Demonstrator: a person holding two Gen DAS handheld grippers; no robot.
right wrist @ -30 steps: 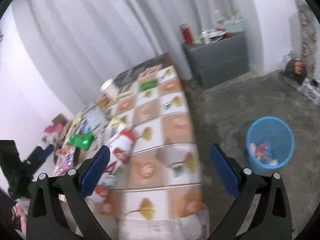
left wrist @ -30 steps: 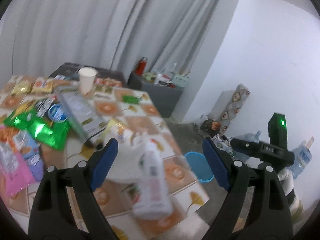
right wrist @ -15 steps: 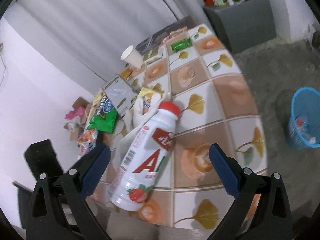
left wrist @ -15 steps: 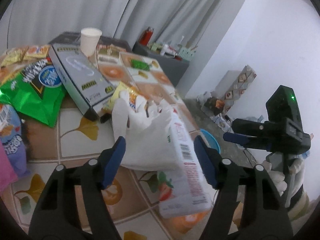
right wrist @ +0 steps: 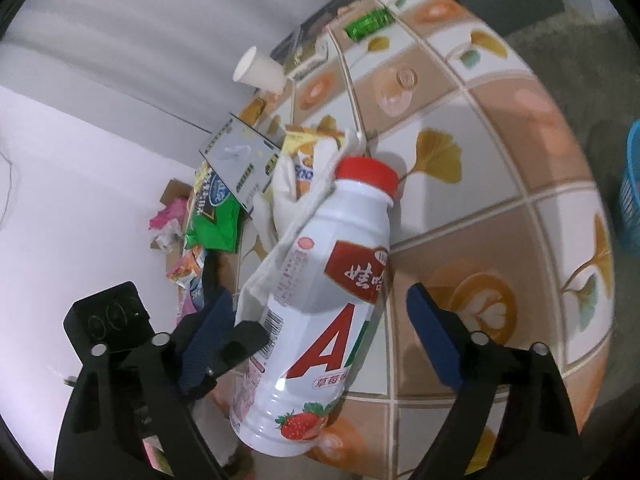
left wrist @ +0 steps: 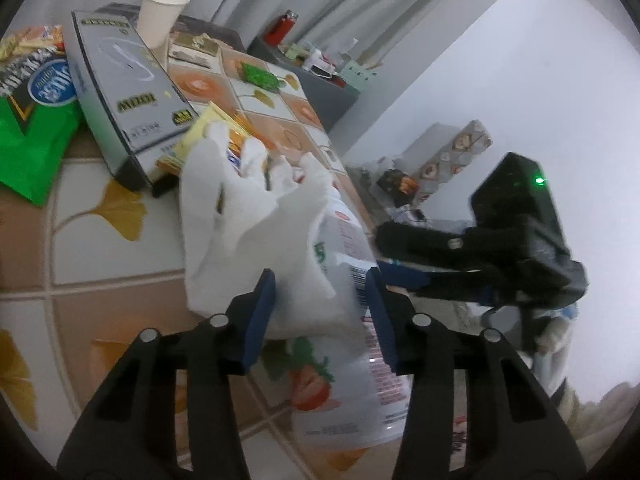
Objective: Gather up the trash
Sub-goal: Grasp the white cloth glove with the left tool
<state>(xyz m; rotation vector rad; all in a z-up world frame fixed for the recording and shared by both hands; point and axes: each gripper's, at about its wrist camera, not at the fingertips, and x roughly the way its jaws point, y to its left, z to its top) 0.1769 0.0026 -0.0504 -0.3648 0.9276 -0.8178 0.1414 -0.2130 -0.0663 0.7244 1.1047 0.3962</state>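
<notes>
left wrist: left tongs closing round white glove, bottle half hidden; right tongs wide.

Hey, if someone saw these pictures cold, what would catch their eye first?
The white bottle with the red cap, lying near the table's edge between both grippers. Next the white glove draped against it, where the left gripper has been closing. Behind lie snack bags and a grey box.
</notes>
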